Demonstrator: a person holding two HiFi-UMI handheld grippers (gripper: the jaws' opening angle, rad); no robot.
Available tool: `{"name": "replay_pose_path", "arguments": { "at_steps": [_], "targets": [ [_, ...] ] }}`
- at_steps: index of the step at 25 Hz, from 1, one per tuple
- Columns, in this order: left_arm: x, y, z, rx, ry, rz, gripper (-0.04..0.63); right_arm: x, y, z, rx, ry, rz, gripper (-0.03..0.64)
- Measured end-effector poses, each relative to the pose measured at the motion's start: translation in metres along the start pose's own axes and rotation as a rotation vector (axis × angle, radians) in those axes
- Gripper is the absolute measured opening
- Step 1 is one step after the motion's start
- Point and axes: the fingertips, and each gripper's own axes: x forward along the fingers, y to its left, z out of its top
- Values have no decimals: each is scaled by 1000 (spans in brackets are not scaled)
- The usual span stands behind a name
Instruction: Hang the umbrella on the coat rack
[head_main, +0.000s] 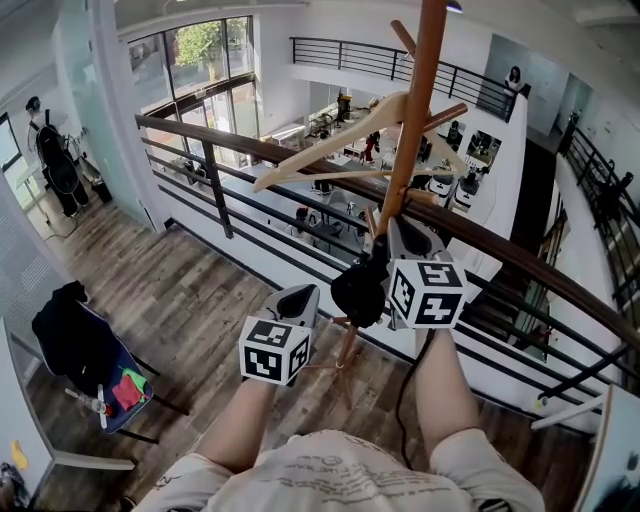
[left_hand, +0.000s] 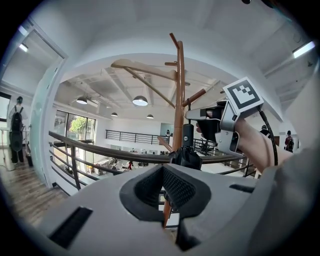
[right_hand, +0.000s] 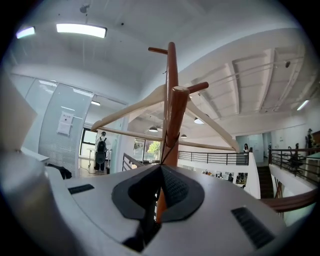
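The wooden coat rack pole (head_main: 415, 110) stands in front of me by the railing, with a pale wooden hanger (head_main: 330, 145) on its upper pegs. A folded black umbrella (head_main: 358, 290) hangs against the pole below them. My right gripper (head_main: 392, 230) is raised beside the pole just above the umbrella. In the right gripper view it (right_hand: 160, 187) is shut on a thin dark strap (right_hand: 170, 135) that runs up a peg (right_hand: 175, 112). My left gripper (head_main: 300, 298) is lower left of the umbrella, apart from it. It (left_hand: 162, 185) is shut with nothing held, and the umbrella (left_hand: 187, 155) shows beyond it.
A dark railing (head_main: 250, 150) runs behind the rack, with an open atrium below it. A chair (head_main: 85, 350) piled with dark and colourful clothes stands on the wood floor at the left. A person with a backpack (head_main: 50, 150) stands far left by the glass wall.
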Motion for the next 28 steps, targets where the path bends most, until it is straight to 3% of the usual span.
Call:
{"name": "replay_pose_path", "arguments": {
  "at_steps": [7,11,14,16,20,28],
  "targets": [
    [3,0,-2,-2,4,-16,5,-3,0,2,-14,-52,-22,5],
    [4,-3,0,-7,-9,-19,5,-10,0,8,-27,-109,-15,78],
    [4,-6,4,-14,-23,-20,5,-22,-3,16,-16,-151,-26,81],
    [3,-7,6,-14,-30,-22,5,-32,-5,20,-4,-173,-40,76],
    [4,-12,8,-3,-47,-31,5,-50,-8,15,9,-182,-57,3],
    [4,-22,16,6,-103,-23,5,-74,-14,-17,56,-147,-51,2]
  ]
}}
